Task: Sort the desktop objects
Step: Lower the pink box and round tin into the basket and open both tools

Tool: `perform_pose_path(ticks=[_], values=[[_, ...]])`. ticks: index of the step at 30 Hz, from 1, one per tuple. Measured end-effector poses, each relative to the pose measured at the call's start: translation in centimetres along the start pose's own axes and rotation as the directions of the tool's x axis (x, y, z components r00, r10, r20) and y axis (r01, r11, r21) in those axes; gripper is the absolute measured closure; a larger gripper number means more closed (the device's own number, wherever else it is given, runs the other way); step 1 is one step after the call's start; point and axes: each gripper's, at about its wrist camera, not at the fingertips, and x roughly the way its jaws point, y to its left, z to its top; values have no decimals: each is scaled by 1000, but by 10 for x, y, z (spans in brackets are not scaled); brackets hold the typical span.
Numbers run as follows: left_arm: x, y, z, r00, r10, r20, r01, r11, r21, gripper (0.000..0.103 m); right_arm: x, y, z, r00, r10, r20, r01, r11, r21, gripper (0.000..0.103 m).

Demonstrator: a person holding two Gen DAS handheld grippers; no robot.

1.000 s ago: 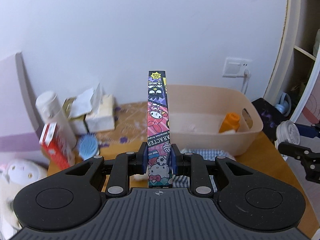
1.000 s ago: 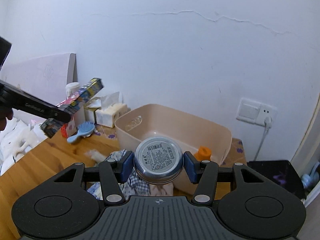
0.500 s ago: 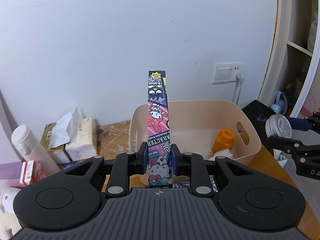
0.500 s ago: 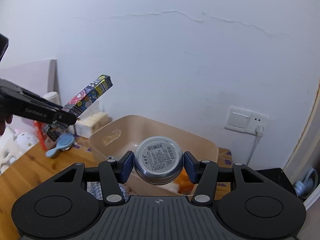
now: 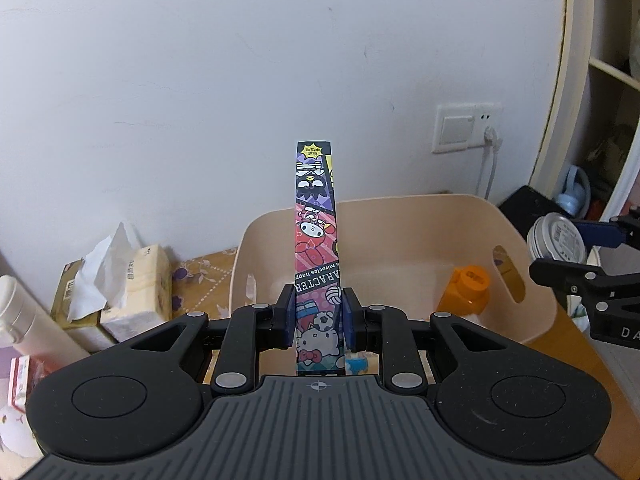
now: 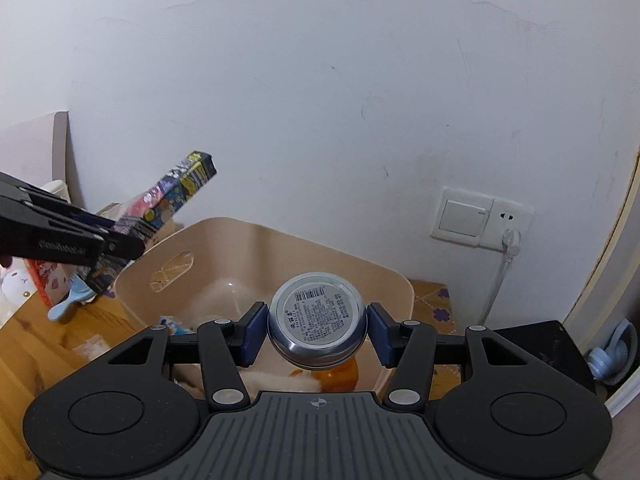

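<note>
My left gripper (image 5: 316, 318) is shut on a long cartoon-print box (image 5: 316, 240), held upright above the near left rim of a beige plastic bin (image 5: 400, 216). My right gripper (image 6: 316, 330) is shut on a round silver tin (image 6: 316, 318), held over the bin (image 6: 260, 236). An orange bottle (image 5: 466, 290) lies inside the bin. In the right wrist view the left gripper (image 6: 120, 236) and its box (image 6: 176, 192) are at the left. In the left wrist view the tin (image 5: 556, 240) and the right gripper (image 5: 576, 252) are at the right.
Tissue packs (image 5: 128, 280), a white bottle (image 5: 32, 320) and a red box (image 5: 20, 380) stand left of the bin. A blue hairbrush (image 6: 72, 300) lies on the wooden table (image 6: 36, 340). A wall socket (image 6: 480, 216) is behind, a shelf (image 5: 600, 80) to the right.
Both grippers have moved forward and rightward toward the bin with their loads. The bin now lies directly under both; the tissue packs and bottle have slid to the left edge.
</note>
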Motion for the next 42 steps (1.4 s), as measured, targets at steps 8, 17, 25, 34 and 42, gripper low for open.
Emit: perform_pose_path(ticks=[8,17,25,34,42], values=[[36,-7,3,999,14,-43,-14,1000,-1,80,10,12,3,999,12,-53,-12,1000,2,52],[72,-13,-7,989,10,-150,-10,1000,2,80,53,11,-9,988,44,-151,-41,999,23,52],[94,-15,-14,973,-13,-231,11,1000,-9,80,78,4,-20,969,66,-236,-54,997,57,52],[102,-9,-15,960,-33,-279,16,998,-64,56,84,2,-23,957,87,-276,-70,995,72,43],[88,-6,-10,969,-20,-247,2,997,-71,33,77,-7,-19,960,97,-263,-63,989,135,31]])
